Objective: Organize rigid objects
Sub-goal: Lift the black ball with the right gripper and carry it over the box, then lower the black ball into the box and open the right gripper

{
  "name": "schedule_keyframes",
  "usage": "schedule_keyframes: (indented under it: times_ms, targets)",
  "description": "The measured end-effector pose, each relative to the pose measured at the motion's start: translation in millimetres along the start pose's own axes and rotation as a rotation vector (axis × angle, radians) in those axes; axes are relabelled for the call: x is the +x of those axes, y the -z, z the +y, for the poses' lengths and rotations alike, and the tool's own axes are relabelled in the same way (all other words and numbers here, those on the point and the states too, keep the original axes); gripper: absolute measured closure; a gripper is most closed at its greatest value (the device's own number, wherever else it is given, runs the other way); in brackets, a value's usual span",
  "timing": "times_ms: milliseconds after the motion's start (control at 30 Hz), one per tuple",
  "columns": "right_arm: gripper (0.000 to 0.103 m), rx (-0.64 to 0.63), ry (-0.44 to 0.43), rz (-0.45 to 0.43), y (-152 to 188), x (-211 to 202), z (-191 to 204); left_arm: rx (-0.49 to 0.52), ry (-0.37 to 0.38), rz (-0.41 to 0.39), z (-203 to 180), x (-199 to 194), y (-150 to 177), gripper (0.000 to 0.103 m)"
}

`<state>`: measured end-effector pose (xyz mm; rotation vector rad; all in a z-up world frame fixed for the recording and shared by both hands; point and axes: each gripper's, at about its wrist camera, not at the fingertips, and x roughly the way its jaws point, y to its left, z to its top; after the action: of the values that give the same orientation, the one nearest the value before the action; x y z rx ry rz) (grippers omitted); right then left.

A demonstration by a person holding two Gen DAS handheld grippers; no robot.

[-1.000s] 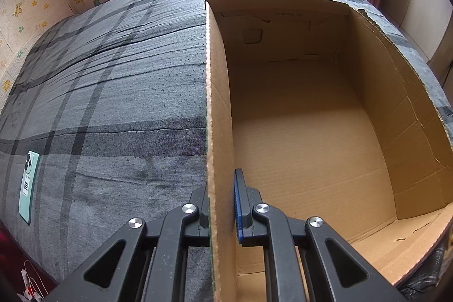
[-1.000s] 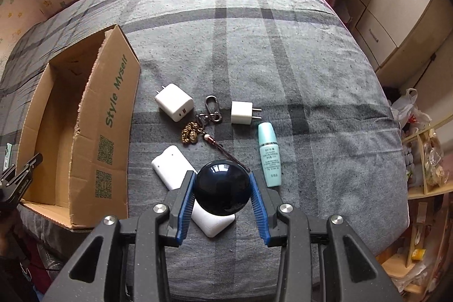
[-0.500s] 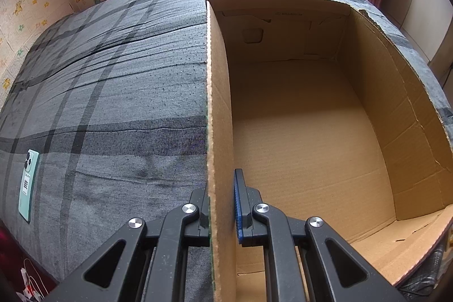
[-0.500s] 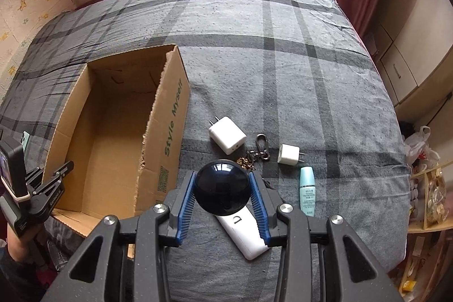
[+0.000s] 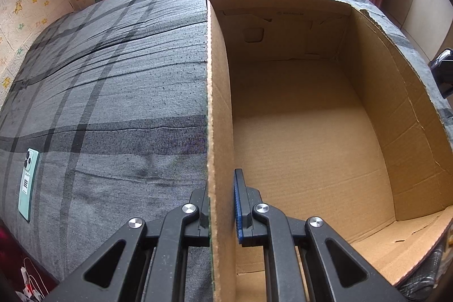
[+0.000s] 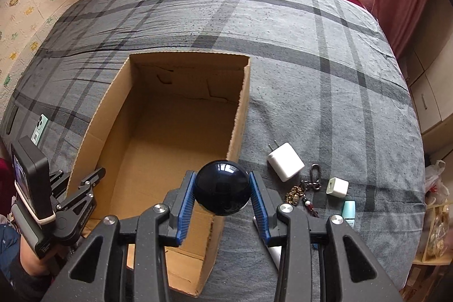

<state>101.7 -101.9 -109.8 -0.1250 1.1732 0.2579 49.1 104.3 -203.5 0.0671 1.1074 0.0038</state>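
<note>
The left tongs (image 5: 222, 205) clamp the near left wall of an open cardboard box (image 5: 311, 137) on the grey plaid bed (image 5: 113, 81), with a mint-green phone (image 5: 28, 183) near the bed's left edge.

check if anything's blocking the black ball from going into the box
Nothing visible does. The ball, held in the right hand-held gripper, hangs over the box's right wall; the box is open-topped and bare inside. The left hand-held gripper only clamps the far wall.

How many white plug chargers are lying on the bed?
2, both right of the cardboard box: the larger charger nearest it, the small charger past the keychain. More could hide behind the held ball.
</note>
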Motion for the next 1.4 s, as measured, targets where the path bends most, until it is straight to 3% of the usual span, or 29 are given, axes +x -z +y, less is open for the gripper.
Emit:
schedule_keyframes:
  times_ms: [600, 900, 1133, 1400]
  targets:
    - [0.062, -0.119, -0.058, 0.121, -22.2, 88.5, 69.2, -0.003, 0.0, 0.007, 2.1, 3.1, 0.1, 0.092]
    - [0.062, -0.132, -0.039, 0.207, -21.7, 128.4, 79.0, -0.004, -0.001, 0.009, 0.7, 2.4, 0.0, 0.092]
    - [0.062, -0.127, -0.05, 0.216, -23.0, 136.1, 78.3, -0.002, -0.003, 0.01, 0.1, 1.8, -0.8, 0.092]
    - [0.043, -0.142, -0.048, 0.169, -23.8, 122.6, 78.2, -0.003, -0.01, 0.013, -2.5, 1.3, -1.2, 0.092]
